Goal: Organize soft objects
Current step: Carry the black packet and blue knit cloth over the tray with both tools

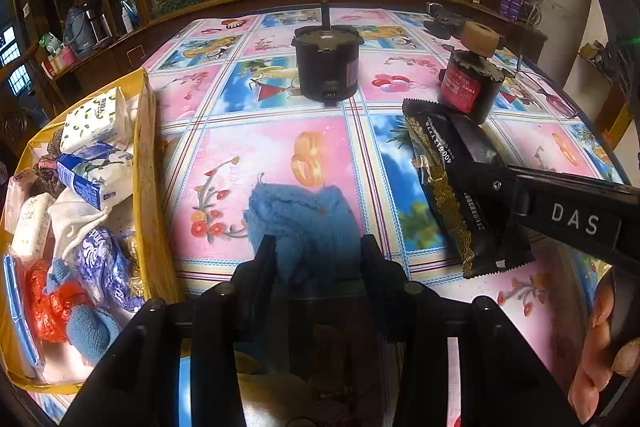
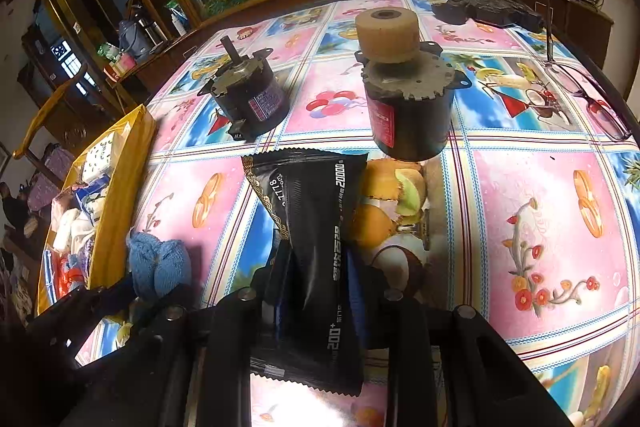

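My left gripper (image 1: 318,255) is pinched on the blue cloth (image 1: 304,223), a fluffy bunched wad on the table just right of the yellow box (image 1: 146,155). My right gripper (image 2: 320,279) is clamped across the middle of the black packet (image 2: 316,247), which lies in front of the motor with the tan roller (image 2: 404,99).

I judge the cloth light, limp and grippy; it will sag and trail, so a hold on its thickest fold suits it. The packet looks light, crinkly and slick, stiffest at its sealed ends, so my mid-body pinch may slip if I swing fast.

The box wall stands up just beside the cloth, so I must lift clear over the rim before moving across. Inside, tissue packs (image 1: 96,155) and bags already crowd it, leaving scarce room. The second motor (image 1: 326,63) stands well back, and the patterned tablecloth (image 1: 260,155) between lies bare. The glasses (image 2: 592,103) lie far to the right.
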